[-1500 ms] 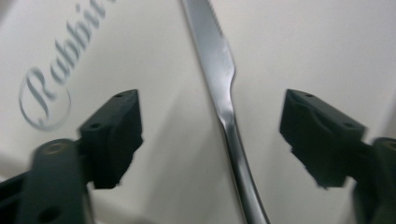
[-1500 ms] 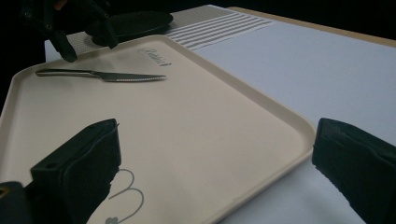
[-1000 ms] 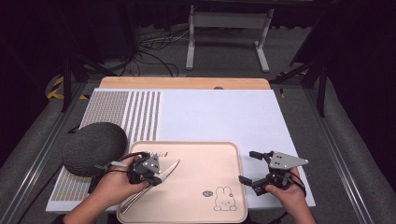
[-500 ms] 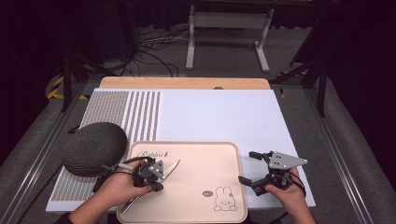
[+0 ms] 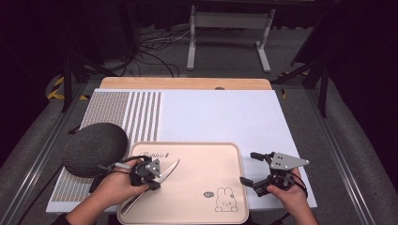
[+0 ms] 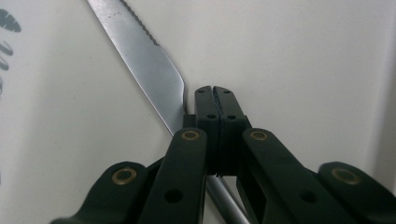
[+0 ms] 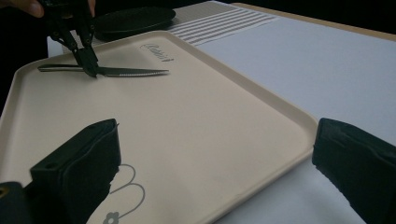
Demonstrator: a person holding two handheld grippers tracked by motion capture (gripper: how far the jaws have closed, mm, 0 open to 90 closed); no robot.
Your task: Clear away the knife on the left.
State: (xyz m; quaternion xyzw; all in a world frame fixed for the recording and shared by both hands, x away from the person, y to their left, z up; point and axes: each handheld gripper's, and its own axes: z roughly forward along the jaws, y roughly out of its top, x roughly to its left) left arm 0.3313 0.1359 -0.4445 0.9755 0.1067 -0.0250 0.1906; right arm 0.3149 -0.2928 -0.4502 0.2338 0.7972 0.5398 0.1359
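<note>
Partly hidden, the knife [image 6: 140, 60] passes beneath the left gripper's [image 6: 215, 95] closed jaws; right gripper [image 7: 215, 154] jaws wide.

Light falls from above on the pale surface [image 5: 220, 117]; its surroundings are dark. The knife [image 6: 140, 60] blade glints, and close fingers [image 7: 77, 163] blur.

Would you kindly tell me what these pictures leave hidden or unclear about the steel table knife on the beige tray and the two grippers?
- Steel table knife: in the high view the left gripper and hand cover its middle.
- Knife grip: in the left gripper view the shut jaws sit beside the blade; whether they pinch it is unclear.
- Knife handle: cut off by the bottom edge there.
- Right gripper: jaw tips cut off by the frame edges in its own view.
</note>
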